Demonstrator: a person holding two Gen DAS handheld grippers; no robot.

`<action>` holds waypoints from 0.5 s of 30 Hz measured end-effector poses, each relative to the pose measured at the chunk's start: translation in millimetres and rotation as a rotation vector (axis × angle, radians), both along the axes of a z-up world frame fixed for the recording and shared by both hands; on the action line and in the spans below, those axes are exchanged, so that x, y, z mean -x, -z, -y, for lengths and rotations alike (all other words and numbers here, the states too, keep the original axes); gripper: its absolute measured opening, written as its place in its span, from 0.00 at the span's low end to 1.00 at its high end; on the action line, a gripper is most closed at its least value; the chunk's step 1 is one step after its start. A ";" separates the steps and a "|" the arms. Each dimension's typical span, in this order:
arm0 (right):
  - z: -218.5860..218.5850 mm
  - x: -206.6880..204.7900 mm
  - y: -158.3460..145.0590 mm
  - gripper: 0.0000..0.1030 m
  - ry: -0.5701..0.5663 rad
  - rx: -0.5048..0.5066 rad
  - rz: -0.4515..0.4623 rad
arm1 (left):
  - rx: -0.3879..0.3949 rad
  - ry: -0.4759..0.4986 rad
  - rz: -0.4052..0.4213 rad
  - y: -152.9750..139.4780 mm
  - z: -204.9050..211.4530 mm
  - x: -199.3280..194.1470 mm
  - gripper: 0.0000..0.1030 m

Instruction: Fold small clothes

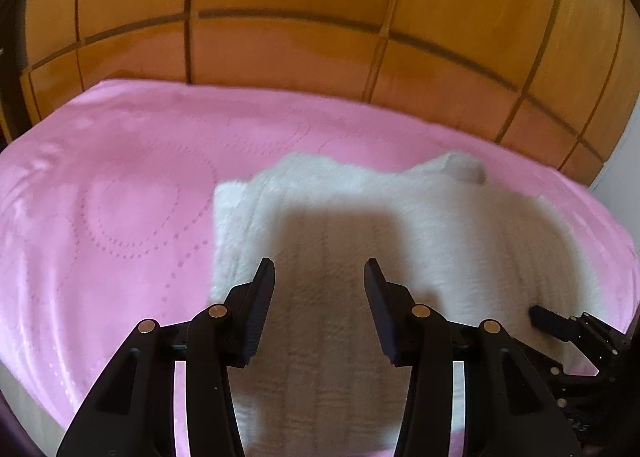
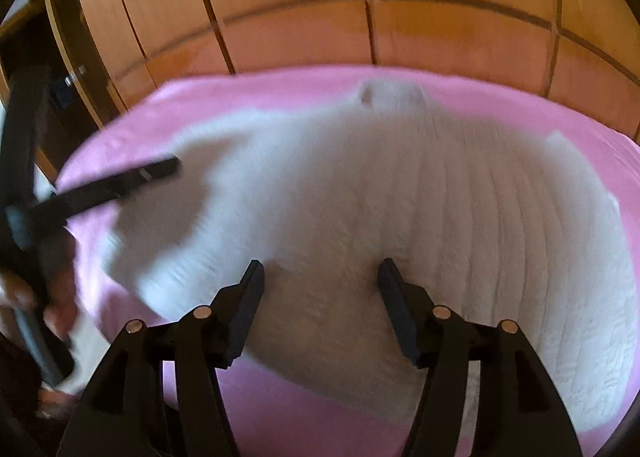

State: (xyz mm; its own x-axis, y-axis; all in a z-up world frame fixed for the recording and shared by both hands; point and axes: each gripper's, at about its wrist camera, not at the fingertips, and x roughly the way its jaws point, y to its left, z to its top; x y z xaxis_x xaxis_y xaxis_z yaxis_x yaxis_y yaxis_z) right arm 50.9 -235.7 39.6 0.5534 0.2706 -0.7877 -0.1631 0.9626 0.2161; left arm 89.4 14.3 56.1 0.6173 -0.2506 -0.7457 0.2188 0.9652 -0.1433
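A white fuzzy ribbed sweater (image 1: 400,217) lies flat on the pink blanket (image 1: 100,197), collar at the far side. My left gripper (image 1: 319,269) is open and empty, hovering just above the sweater's near left part. My right gripper (image 2: 321,269) is open and empty above the sweater (image 2: 400,197) near its front hem. The right gripper shows at the lower right of the left wrist view (image 1: 560,325). The left gripper shows blurred at the left of the right wrist view (image 2: 120,181), over the sweater's left side.
The pink blanket (image 2: 280,397) covers a bed. A glossy wooden panelled headboard (image 1: 320,37) rises behind it and also shows in the right wrist view (image 2: 360,17). A wooden shelf or cabinet (image 2: 60,77) stands at the far left.
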 end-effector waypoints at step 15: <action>43.2 8.5 -30.8 0.66 0.151 -0.073 0.049 | 0.276 -0.158 -0.153 25.0 -100.9 27.0 0.44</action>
